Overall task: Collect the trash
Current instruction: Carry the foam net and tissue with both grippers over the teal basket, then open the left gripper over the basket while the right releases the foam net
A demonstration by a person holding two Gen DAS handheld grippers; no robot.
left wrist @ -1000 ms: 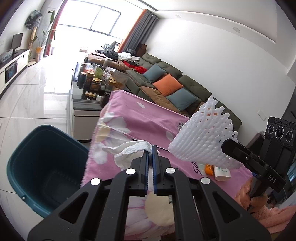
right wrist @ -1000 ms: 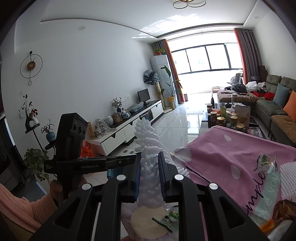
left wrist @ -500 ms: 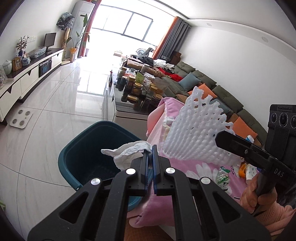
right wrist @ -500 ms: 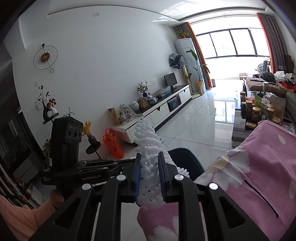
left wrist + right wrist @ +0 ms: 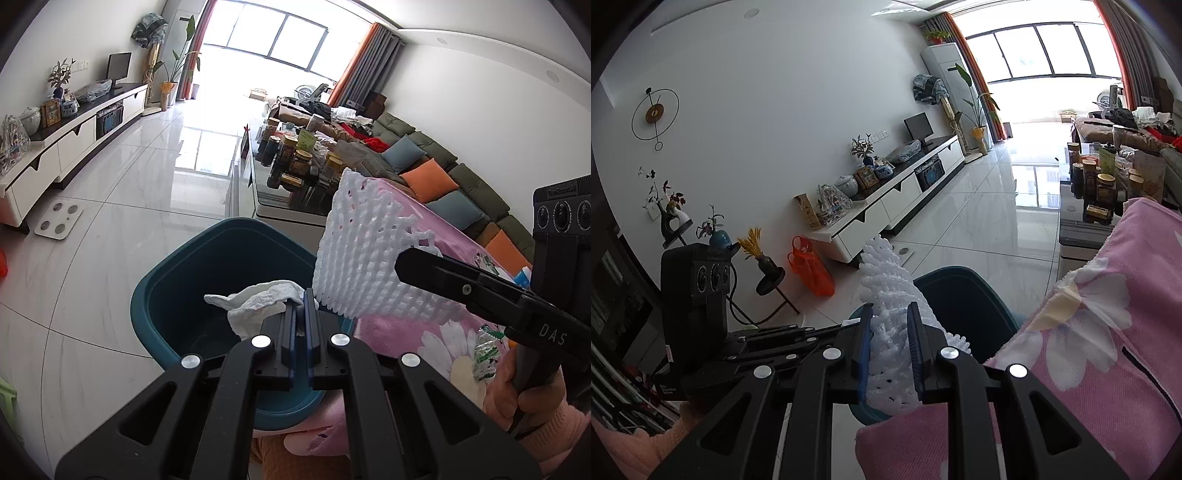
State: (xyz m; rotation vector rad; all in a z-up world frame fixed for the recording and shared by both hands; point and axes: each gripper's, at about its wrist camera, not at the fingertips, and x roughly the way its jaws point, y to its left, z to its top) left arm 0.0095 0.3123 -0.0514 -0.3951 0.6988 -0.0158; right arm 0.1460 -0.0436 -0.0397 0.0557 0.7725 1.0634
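Note:
My left gripper (image 5: pixel 304 308) is shut on a crumpled white tissue (image 5: pixel 258 304) and holds it over the open teal bin (image 5: pixel 173 280) on the floor. My right gripper (image 5: pixel 889 317) is shut on a white foam fruit net (image 5: pixel 886 280); in the left wrist view the net (image 5: pixel 362 258) hangs beside the bin's right rim, above the table edge. The bin also shows in the right wrist view (image 5: pixel 967 291), just beyond the net.
A table with a pink flowered cloth (image 5: pixel 424 332) stands right of the bin and carries small wrappers (image 5: pixel 487 350). A low table with several jars (image 5: pixel 299 162) stands behind it. A sofa (image 5: pixel 443 177) lines the right wall, a white TV cabinet (image 5: pixel 886 199) the left.
Both grippers have swung left from over the pink table toward the bin, each still holding its item. The tissue now hangs over the bin opening.

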